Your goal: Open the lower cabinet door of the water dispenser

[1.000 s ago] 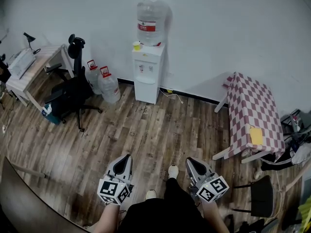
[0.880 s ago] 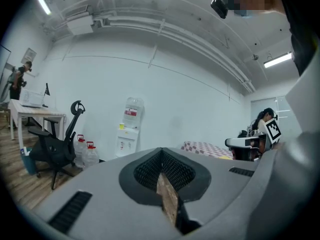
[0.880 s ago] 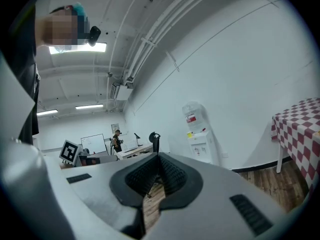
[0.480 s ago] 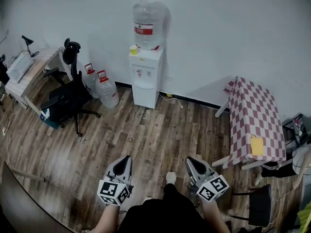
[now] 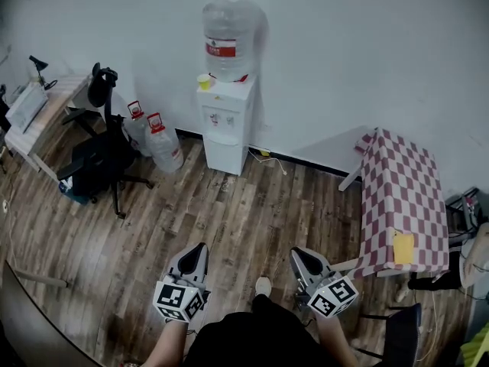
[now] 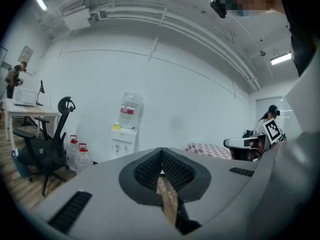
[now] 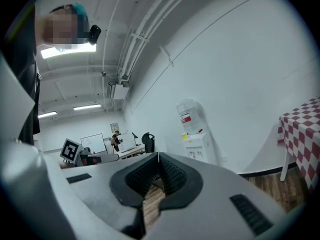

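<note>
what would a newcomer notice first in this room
The white water dispenser with its big bottle stands against the far wall. A red-checked table sits at the right. Nearest the camera, the left gripper and right gripper hover shut and empty over the wood floor.

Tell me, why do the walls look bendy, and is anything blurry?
Left gripper view: the wide lens bows the ceiling pipes and darkens the corners. Right gripper view: same bowing; the ceiling light glares. Head view: sharp; the water bottle throws a soft shadow on the wall.
</note>
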